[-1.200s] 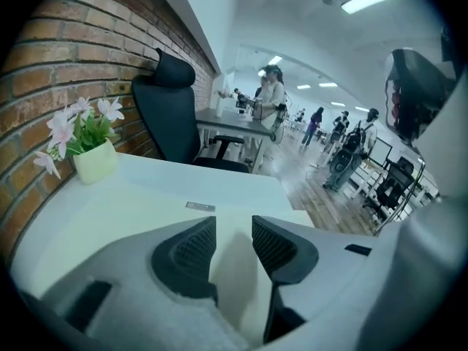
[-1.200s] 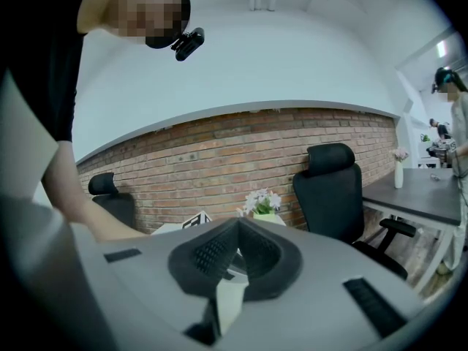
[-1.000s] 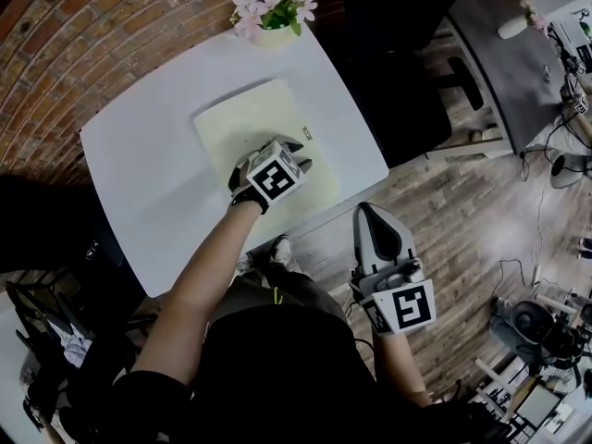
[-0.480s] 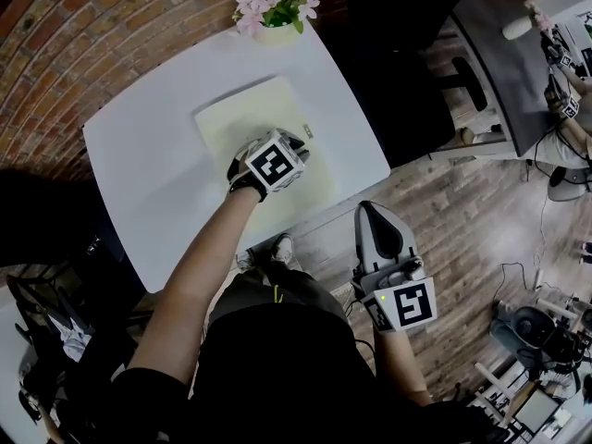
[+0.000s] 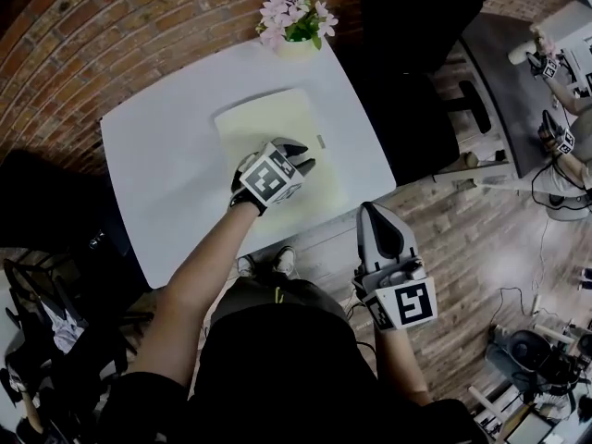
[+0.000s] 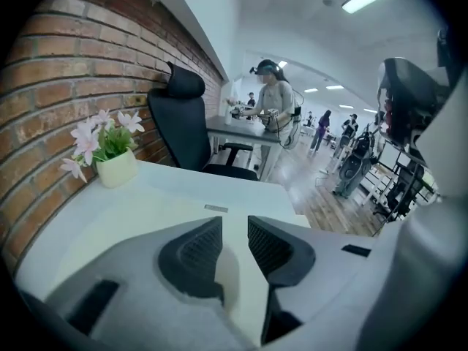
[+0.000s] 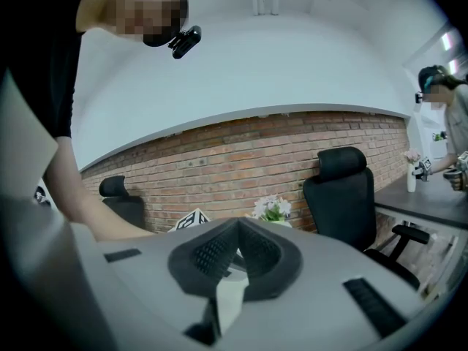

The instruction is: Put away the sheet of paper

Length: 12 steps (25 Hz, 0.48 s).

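A pale yellow sheet of paper (image 5: pixel 268 123) lies flat on the white table (image 5: pixel 157 165). My left gripper (image 5: pixel 298 158) hovers over the sheet's near right part, pointing down at a slant. Its jaws (image 6: pixel 234 225) have just been opening and stand a little apart, with nothing between them; only the pale surface shows through the gap. My right gripper (image 5: pixel 370 213) is held off the table's front edge, over the wooden floor. In the right gripper view its tips (image 7: pixel 235 229) meet, so it is shut and empty.
A pot of pink flowers (image 5: pixel 296 26) stands at the table's far edge. A small grey tag (image 5: pixel 320 141) lies just right of the sheet. A black office chair (image 5: pixel 416 26) is beyond the table's right side, and a brick wall (image 5: pixel 111 26) runs behind it.
My left gripper has lifted a little off the sheet, which still lies flat. My right gripper has stayed where it was.
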Each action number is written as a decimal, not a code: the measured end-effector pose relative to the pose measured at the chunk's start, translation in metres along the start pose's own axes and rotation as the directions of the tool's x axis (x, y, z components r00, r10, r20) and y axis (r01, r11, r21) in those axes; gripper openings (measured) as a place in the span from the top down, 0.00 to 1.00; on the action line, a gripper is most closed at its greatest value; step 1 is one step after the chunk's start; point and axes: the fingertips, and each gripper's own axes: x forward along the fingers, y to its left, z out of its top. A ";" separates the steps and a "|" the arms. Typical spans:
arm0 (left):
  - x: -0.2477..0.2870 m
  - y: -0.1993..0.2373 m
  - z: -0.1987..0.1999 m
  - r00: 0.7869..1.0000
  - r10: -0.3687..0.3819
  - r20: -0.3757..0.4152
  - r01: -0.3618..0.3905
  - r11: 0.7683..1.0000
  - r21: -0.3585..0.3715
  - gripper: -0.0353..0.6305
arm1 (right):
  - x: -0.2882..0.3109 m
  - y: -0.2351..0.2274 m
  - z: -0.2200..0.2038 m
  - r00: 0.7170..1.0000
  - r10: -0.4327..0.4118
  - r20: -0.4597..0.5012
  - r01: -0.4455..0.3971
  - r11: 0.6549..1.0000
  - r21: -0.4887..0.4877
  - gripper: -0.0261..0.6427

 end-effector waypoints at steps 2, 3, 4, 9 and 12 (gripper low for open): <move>-0.015 0.001 -0.002 0.999 0.026 0.034 -0.025 0.999 -0.026 0.81 | 0.004 0.004 0.001 1.000 0.010 -0.003 -0.010 1.000 0.006 0.94; -0.023 0.002 -0.004 0.998 0.044 0.050 -0.042 0.998 -0.040 0.83 | 0.007 0.007 0.002 1.000 0.018 -0.003 -0.018 1.000 0.009 0.94; -0.033 0.005 -0.006 0.996 0.066 0.065 -0.062 0.997 -0.056 0.85 | 0.010 0.010 0.002 1.000 0.029 -0.004 -0.029 1.000 0.012 0.94; -0.087 0.017 -0.029 0.979 0.167 0.113 -0.143 0.970 -0.197 0.88 | 0.026 0.041 0.008 0.993 0.112 0.024 -0.112 0.994 -0.018 0.94; -0.127 0.024 -0.044 0.958 0.248 0.146 -0.205 0.944 -0.259 0.90 | 0.033 0.064 0.012 0.987 0.157 0.038 -0.155 0.987 -0.042 0.94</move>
